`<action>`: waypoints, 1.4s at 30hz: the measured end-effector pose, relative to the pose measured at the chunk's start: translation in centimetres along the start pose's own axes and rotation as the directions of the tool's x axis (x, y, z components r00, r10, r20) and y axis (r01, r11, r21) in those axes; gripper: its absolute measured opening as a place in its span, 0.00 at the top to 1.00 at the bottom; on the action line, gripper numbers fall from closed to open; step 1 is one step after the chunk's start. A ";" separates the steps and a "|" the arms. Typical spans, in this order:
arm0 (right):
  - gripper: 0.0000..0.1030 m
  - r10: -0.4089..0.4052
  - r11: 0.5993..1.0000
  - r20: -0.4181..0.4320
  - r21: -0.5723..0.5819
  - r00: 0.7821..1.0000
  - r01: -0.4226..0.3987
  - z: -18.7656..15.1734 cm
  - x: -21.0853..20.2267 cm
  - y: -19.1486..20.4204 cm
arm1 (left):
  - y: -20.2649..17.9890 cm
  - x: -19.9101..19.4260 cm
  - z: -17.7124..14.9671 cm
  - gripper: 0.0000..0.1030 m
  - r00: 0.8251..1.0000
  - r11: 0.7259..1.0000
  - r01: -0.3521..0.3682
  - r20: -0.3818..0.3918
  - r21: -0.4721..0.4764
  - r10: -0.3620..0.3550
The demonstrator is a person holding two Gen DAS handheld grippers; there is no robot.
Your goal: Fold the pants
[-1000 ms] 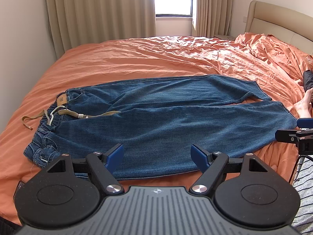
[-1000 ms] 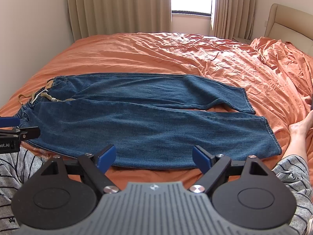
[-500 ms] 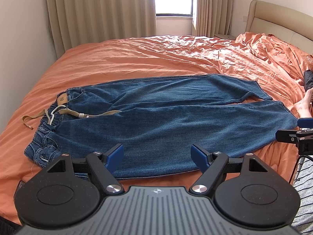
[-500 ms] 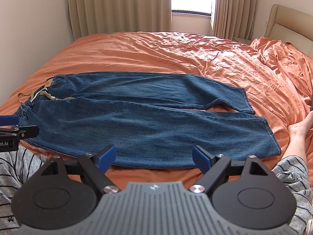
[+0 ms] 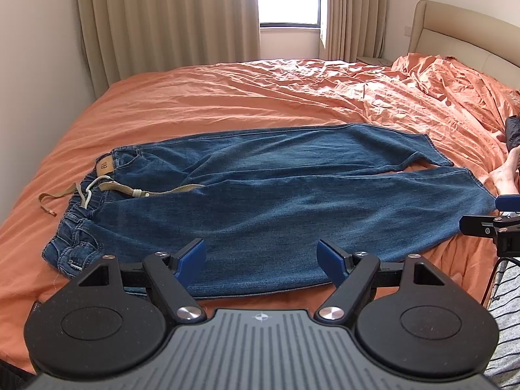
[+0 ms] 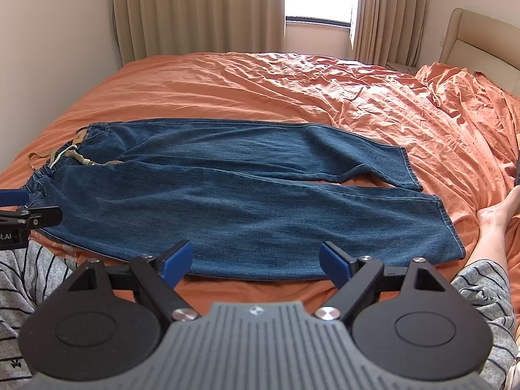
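Observation:
Blue jeans (image 5: 276, 195) lie flat and unfolded on the orange bed, waist at the left with a tan drawstring (image 5: 130, 190), both legs running right, hems slightly apart. They also show in the right wrist view (image 6: 247, 201). My left gripper (image 5: 261, 256) is open and empty, held above the near edge of the jeans toward the waist half. My right gripper (image 6: 255, 256) is open and empty above the near edge toward the leg half. Each gripper's tip shows at the edge of the other's view.
The orange bedsheet (image 5: 260, 97) is wrinkled and bunched toward the beige headboard (image 5: 455, 29) at the right. A bare foot (image 6: 497, 211) and striped clothing (image 6: 481, 279) lie by the hems. Curtains and a wall stand behind the bed.
Both grippers have drifted very slightly; the jeans sit a touch lower in both views. Nothing was grasped and the jeans lie as before.

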State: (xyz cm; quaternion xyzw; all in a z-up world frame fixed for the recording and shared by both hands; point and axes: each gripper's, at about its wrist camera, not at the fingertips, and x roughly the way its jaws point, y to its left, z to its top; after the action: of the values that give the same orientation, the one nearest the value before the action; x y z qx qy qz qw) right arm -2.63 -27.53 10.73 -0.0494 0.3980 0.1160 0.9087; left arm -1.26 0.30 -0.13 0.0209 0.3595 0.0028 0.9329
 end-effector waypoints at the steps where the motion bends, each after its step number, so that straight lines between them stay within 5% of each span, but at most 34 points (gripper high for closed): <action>1: 0.21 0.000 1.000 0.000 0.000 1.000 0.000 0.0 0.0 0.0 | 0.1 0.0 0.0 0.12 1.000 1.000 0.000 0.000 -0.001 0.000; 17: 0.21 0.024 0.999 0.005 0.031 1.000 -0.024 -0.2 1.2 -0.7 | 0.0 0.7 0.1 0.13 1.000 1.000 0.013 -0.001 0.021 -0.013; 25: 0.22 0.058 0.998 0.067 0.019 0.996 -0.060 0.5 5.9 -2.9 | 2.8 3.9 0.8 0.30 0.993 0.993 0.115 -0.010 -0.010 -0.115; 27: 0.31 0.062 0.998 0.053 0.010 0.997 -0.063 1.1 7.7 -3.5 | 4.0 5.1 1.2 0.38 0.992 0.992 0.124 -0.019 -0.013 -0.124; 31: 0.59 0.071 0.997 0.030 0.004 0.997 -0.071 2.3 11.5 -4.9 | 7.9 7.8 2.2 0.64 0.993 0.993 0.112 -0.032 -0.036 -0.114; 33: 0.72 0.081 0.997 0.000 0.015 0.997 -0.081 3.1 13.9 -5.5 | 11.2 9.3 3.1 0.66 0.991 0.987 0.121 -0.041 -0.103 -0.126; 40: 0.75 0.107 0.994 -0.048 0.040 0.993 -0.106 5.9 21.3 -6.3 | 23.4 14.5 6.4 0.65 0.995 0.971 0.048 -0.069 -0.233 -0.066; 42: 0.75 0.111 0.993 -0.058 0.048 0.992 -0.108 6.4 23.2 -6.2 | 26.8 16.3 7.0 0.58 0.995 0.964 0.036 -0.081 -0.263 -0.060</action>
State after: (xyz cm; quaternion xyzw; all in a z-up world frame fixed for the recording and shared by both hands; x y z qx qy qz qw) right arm 18.71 -28.39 -1.99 -0.0106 0.4297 0.1553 0.8895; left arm 15.78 27.15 -4.84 -0.1112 0.3974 0.0286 0.9104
